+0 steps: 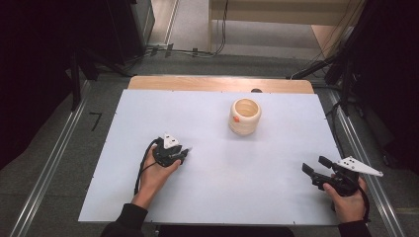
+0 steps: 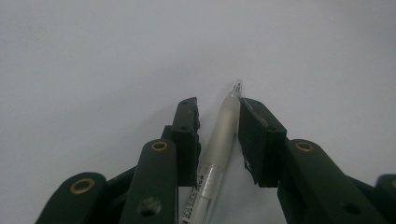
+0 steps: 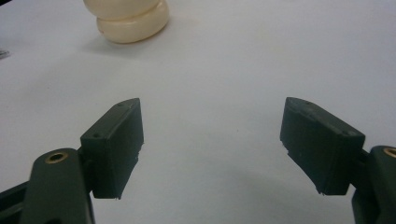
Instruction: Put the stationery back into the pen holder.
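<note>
A translucent grey pen (image 2: pixel 219 135) lies on the white table (image 1: pixel 257 163), its tip pointing away from the camera in the left gripper view. My left gripper (image 2: pixel 219 105) straddles the pen: the right pad touches the barrel, and a thin gap shows beside the left pad. In the high view the left gripper (image 1: pixel 184 154) sits low on the table's left half, held by a hand. My right gripper (image 1: pixel 314 164) rests at the right front, its jaws wide apart with nothing between them (image 3: pixel 212 126). A cream ribbed cup (image 1: pixel 244 117) with an orange spot stands upright at the middle back.
The cream cup (image 3: pixel 128 18) stands far ahead and left of the right gripper. A wooden strip (image 1: pixel 220 83) borders the table's far edge. Metal rails (image 1: pixel 54 163) run along both sides, with cables on the floor behind.
</note>
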The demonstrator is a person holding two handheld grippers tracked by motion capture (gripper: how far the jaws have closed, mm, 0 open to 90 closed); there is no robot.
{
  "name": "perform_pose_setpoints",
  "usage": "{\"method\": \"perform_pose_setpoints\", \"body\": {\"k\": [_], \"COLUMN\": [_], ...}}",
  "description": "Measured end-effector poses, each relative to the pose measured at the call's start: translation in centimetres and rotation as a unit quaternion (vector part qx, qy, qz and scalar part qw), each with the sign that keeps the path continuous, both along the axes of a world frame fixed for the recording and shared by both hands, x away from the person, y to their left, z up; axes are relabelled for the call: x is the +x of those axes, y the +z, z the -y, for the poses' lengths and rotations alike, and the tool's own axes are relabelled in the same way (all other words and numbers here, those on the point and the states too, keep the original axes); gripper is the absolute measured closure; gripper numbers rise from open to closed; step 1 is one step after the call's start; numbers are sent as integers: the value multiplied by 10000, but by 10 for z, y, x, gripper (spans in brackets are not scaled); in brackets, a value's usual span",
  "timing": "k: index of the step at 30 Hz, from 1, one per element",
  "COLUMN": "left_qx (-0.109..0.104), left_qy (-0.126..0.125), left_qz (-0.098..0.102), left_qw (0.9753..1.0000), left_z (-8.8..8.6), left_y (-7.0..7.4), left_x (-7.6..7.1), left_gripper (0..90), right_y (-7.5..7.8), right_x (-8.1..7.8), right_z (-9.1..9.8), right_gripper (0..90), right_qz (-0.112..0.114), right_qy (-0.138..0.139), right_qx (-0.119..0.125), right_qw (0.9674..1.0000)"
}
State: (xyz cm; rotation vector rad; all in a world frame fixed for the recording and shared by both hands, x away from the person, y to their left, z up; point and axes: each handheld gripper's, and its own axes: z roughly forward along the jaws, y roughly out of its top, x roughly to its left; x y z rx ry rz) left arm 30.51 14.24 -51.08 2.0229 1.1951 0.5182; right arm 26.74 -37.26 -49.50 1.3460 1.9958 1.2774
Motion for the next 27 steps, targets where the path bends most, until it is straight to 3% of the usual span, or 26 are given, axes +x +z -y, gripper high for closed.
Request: {"method": "perform_pose_setpoints", "body": {"k": [11, 17, 27], "left_qx": [85, 282, 180], "left_qy": [-168, -309, -353], "left_qz": [-104, -170, -262], "left_qw": [9998, 9990, 9989], "left_z": [-3, -2, -5], "left_y": [2, 4, 5], "left_x": [4, 6, 8], "left_gripper": [751, 766, 810], "right_y": [0, -1, -1], "right_x": [0, 0, 0], "right_z": [0, 0, 0], "right_gripper": [200, 200, 200], "right_qz": [-9, -27, -29], "right_qy": [2, -3, -8], "right_qx": [-2, -2, -8], "right_qw": [10000, 10000, 10000]}}
